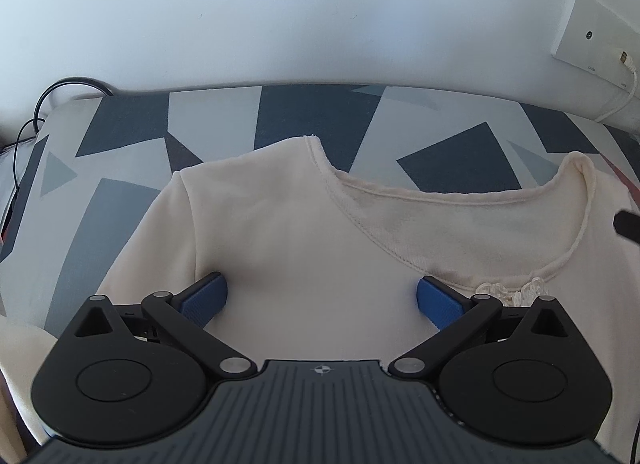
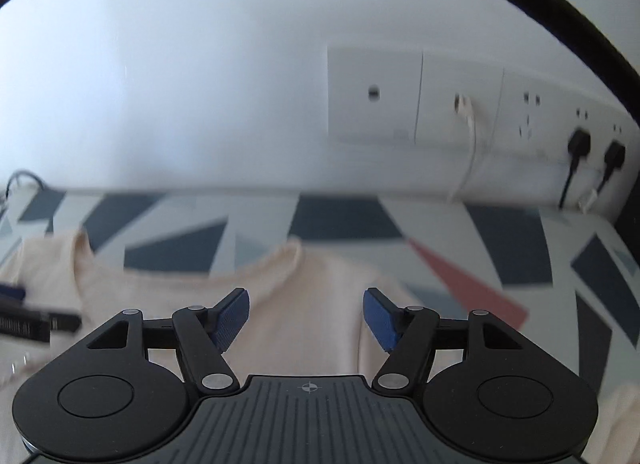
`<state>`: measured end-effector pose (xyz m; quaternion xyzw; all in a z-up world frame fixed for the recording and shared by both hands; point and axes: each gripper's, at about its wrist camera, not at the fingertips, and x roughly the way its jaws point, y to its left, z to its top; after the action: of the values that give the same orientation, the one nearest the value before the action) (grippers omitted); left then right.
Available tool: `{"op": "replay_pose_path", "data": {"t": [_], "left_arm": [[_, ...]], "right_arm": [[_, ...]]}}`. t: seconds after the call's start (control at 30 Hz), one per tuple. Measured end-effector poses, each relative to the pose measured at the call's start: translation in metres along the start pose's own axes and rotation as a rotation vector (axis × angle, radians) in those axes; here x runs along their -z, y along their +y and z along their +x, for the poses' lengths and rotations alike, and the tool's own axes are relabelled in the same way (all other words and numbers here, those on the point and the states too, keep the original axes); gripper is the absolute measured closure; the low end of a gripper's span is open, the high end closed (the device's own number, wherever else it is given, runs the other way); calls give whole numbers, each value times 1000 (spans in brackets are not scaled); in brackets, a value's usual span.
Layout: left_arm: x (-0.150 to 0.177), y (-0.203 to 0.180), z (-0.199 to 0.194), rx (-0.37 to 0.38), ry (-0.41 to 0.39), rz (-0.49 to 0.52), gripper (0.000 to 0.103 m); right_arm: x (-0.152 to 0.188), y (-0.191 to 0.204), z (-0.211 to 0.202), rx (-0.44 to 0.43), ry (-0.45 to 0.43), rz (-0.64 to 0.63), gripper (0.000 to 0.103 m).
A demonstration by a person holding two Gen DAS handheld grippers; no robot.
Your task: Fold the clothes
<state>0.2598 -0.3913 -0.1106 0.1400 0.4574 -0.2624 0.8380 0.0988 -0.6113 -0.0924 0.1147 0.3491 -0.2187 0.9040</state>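
On table: cream top (image 1: 288, 232) lies flat on the patterned cloth (image 1: 212, 119), neckline toward the wall, front face up.
Top detail: wide scoop neck, small lace trim (image 1: 516, 292) at the neckline's low point.
Left claw (image 1: 320, 300): spread wide, holding nothing; blue pads (image 1: 204, 298) sit low over the top's chest, beside the sleeve seam. Contact with fabric: cannot tell.
Right claw (image 2: 306, 318): also wide, nothing held; over the top (image 2: 312, 304) near its shoulder and neck edge. View is motion-blurred.
Wall: white socket strip (image 2: 460, 103) behind the table, two black plugs (image 2: 580, 141) and a white cable (image 2: 472, 143) in it.
Far left: black cables (image 1: 44, 111) at the table edge.
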Motion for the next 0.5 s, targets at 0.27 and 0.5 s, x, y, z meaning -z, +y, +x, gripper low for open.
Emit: {"op": "replay_pose_path", "data": {"t": [0.27, 0.5], "left_arm": [[-1, 0, 0, -2, 0, 4, 0], [1, 0, -1, -3, -16, 5, 0]], "right_arm": [[5, -8, 38, 114, 0, 62, 38], [-16, -10, 60, 153, 0, 64, 38]]}}
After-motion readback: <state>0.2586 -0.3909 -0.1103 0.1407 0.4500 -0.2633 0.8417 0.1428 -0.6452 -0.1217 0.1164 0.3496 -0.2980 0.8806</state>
